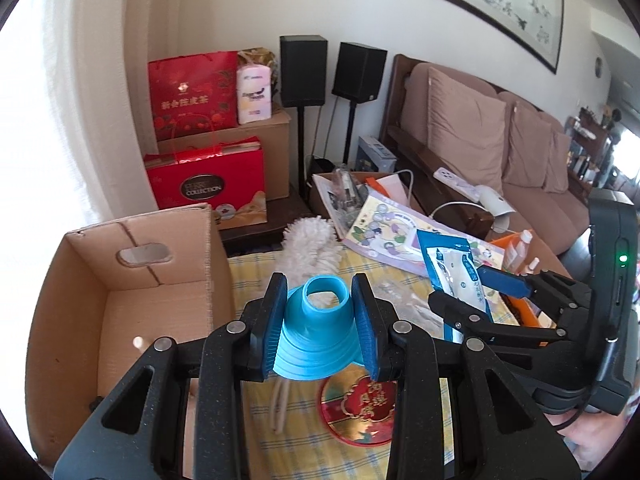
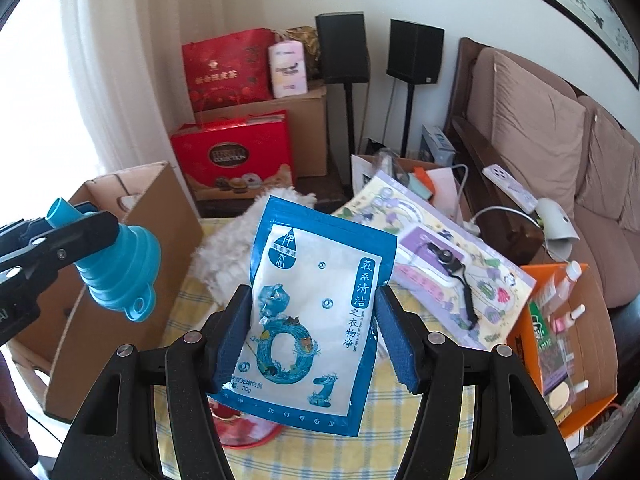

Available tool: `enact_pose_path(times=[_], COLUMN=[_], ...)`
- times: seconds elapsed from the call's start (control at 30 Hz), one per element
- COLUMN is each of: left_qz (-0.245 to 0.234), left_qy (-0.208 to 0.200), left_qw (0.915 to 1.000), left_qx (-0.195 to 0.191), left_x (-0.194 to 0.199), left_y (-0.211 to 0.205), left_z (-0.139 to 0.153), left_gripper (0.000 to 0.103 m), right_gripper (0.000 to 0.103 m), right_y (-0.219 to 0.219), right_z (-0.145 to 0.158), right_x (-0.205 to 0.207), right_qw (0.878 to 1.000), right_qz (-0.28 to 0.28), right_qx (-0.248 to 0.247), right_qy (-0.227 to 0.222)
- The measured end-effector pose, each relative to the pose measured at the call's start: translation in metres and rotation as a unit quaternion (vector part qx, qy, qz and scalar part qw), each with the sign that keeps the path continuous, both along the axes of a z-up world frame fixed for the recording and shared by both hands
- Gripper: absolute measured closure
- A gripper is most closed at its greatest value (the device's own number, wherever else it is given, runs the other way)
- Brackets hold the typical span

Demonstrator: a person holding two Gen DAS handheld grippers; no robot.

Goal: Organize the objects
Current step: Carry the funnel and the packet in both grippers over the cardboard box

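Clamped between the blue ribbed pads of the left gripper (image 1: 320, 320), low in the centre of the left wrist view, a light-blue collapsible silicone funnel (image 1: 316, 332) is held by its ribbed cone, with the narrow spout pointed away from the camera and the wide mouth turned back toward it. The funnel's long axis is thus seen to run along the fingers. An open brown corrugated cardboard box (image 1: 132, 280) is found at the lower left of that view, just beside the held funnel and on its left side, its cavity facing up; a pale wooden stick can be made out inside it.

In the right wrist view, the right gripper (image 2: 312, 336) is seen closed on a blue-and-white printed plastic pouch (image 2: 316, 312), gripped across its width with its long axis standing up between the fingers. The same cardboard box (image 2: 132, 208) is seen at the left of this frame, beyond the left gripper (image 2: 80, 232) and its funnel (image 2: 120, 272).

Both items are held above a yellow checked tablecloth (image 1: 360, 460). The left hand is judged the nearer to the box; a move leftward and down would be called for, with the pouch to follow across the funnel's path.
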State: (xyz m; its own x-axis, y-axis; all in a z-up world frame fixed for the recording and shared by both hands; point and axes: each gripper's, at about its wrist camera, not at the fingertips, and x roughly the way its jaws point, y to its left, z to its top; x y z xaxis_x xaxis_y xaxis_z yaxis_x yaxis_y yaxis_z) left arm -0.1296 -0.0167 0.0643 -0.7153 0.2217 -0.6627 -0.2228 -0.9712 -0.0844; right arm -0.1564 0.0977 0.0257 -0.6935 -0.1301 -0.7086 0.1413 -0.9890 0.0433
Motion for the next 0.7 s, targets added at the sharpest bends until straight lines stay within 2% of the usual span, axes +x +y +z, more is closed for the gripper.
enact_pose_path(times=[0.7], left_qz=[0.088], left_qy=[0.012], left_qw=[0.9961], left_qx=[0.0], left_x=[0.014], left_y=[-0.105], left_z=[0.001], left_gripper=[0.072], right_gripper=[0.039], right_y=[-0.096], right_z=[0.035], right_x=[-0.003], right_qw=[0.997], right_qz=[0.07], right_qx=[-0.005], right_qy=[0.028])
